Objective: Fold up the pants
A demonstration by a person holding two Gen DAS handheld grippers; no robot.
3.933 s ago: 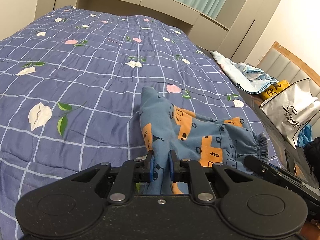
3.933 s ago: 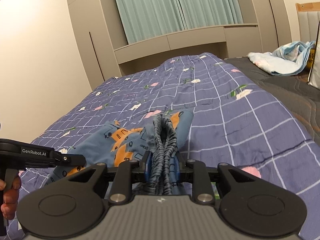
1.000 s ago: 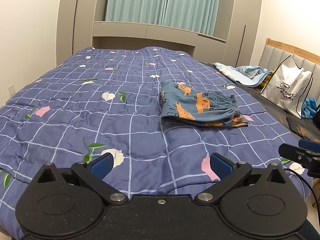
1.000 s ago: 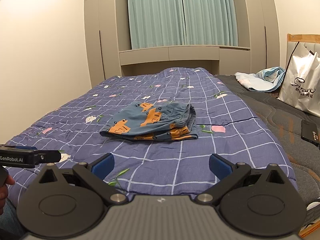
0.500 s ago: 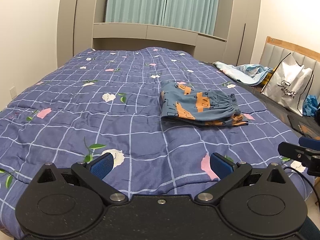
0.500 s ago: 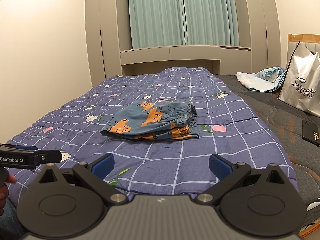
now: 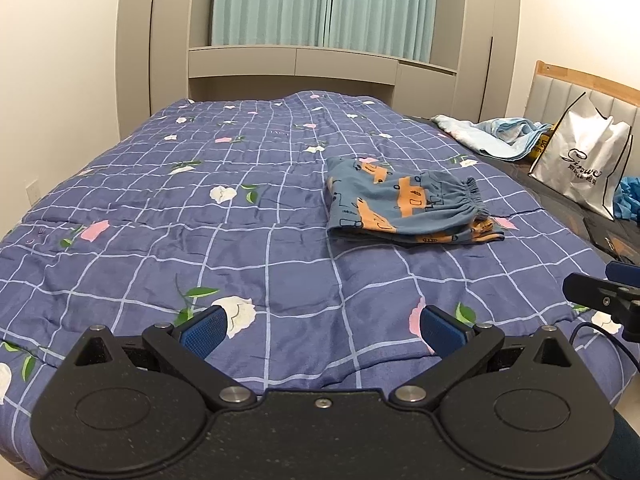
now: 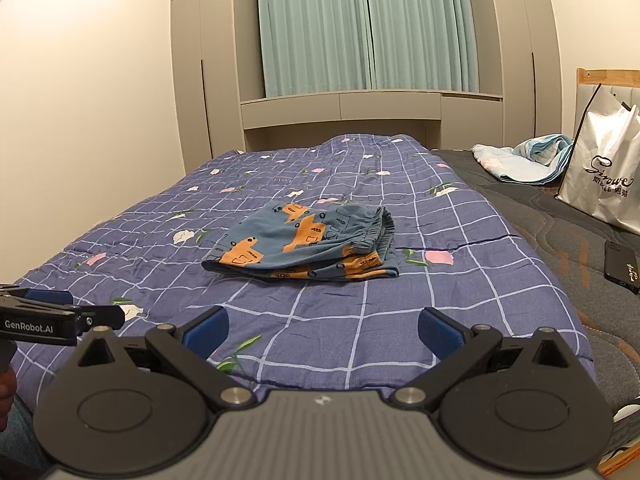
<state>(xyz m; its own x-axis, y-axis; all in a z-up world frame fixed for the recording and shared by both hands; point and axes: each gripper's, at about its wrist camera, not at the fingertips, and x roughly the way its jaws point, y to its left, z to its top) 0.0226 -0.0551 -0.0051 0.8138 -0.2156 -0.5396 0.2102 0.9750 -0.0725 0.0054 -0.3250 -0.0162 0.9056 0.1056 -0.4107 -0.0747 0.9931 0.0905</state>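
The blue pants with orange prints lie folded in a flat bundle on the purple checked quilt, elastic waistband to the right. They also show in the right wrist view. My left gripper is open and empty, well back from the pants near the bed's near edge. My right gripper is open and empty, also well short of the pants. Each gripper shows at the edge of the other's view.
A white shopping bag and a light blue cloth pile sit on the dark mattress at the right. A black phone lies near the right edge. Cabinets and green curtains stand behind the bed.
Since 3.9 s ago both grippers let go of the pants and pulled back toward the bed's near edge. Over the last second the views barely shift.
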